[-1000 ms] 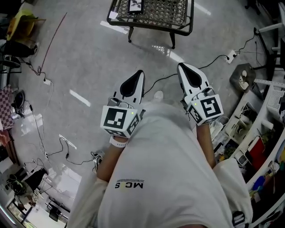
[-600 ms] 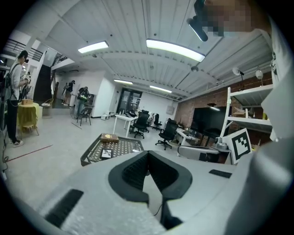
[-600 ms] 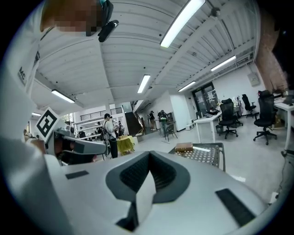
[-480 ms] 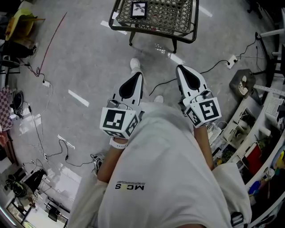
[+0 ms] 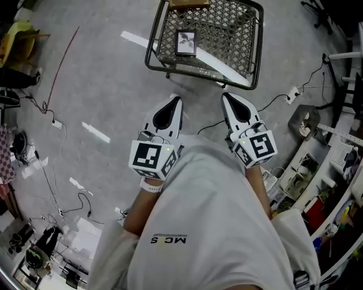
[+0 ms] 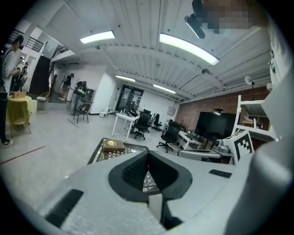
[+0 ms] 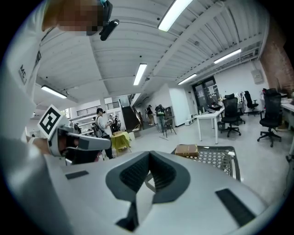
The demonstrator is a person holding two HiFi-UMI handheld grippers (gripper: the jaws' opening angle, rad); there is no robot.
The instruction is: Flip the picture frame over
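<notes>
Wire-mesh table (image 5: 227, 34) ahead, picture frame (image 5: 185, 43) lying flat on it.
Left gripper (image 5: 176, 100) and right gripper (image 5: 225, 96): clamped shut, empty, held near; the frame looks beyond reach.

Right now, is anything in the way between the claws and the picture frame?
Nothing visible. The frame lies flat on the mesh table, ahead of the left claw and right claw, with only floor between. The box sits beyond the frame.
</notes>
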